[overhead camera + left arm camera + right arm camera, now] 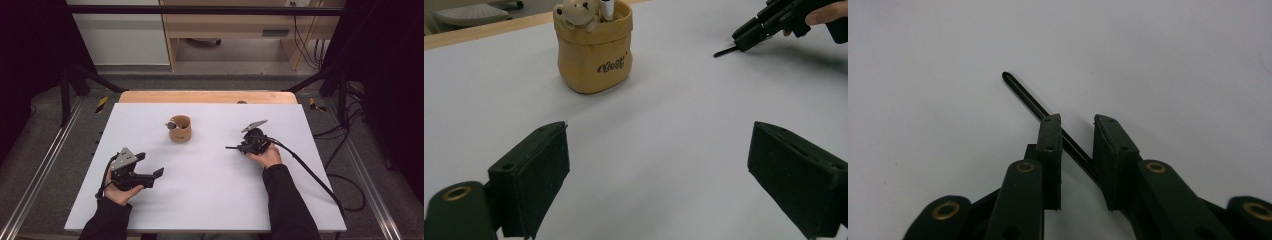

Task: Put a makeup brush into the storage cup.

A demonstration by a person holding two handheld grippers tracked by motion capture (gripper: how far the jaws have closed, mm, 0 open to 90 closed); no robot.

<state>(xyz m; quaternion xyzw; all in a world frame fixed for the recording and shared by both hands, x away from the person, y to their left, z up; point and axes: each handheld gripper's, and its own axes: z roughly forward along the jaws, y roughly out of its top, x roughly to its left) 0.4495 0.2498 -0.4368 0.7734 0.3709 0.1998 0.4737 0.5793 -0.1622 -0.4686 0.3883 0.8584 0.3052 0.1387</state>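
Observation:
A thin black pen (1023, 95) lies on the white table top (210, 190), right of the middle. My right gripper (1077, 125) is low over it, jaws narrowed to a small gap. The pen crosses that gap on a slant and touches the left pad (1052, 135); I see no squeeze from both pads. In the high view the right gripper (241, 147) points left with the pen (231, 148) sticking out of its tips. My left gripper (150, 165) rests at the front left, its jaws wide open and empty (659, 145).
A tan pouch-shaped holder (180, 132) stands at the table's middle back, with a small bear figure (574, 10) and a white marker (607, 7) in it. A wooden strip (207, 96) edges the far side. The right gripper's cable (310, 175) trails off the table's right side.

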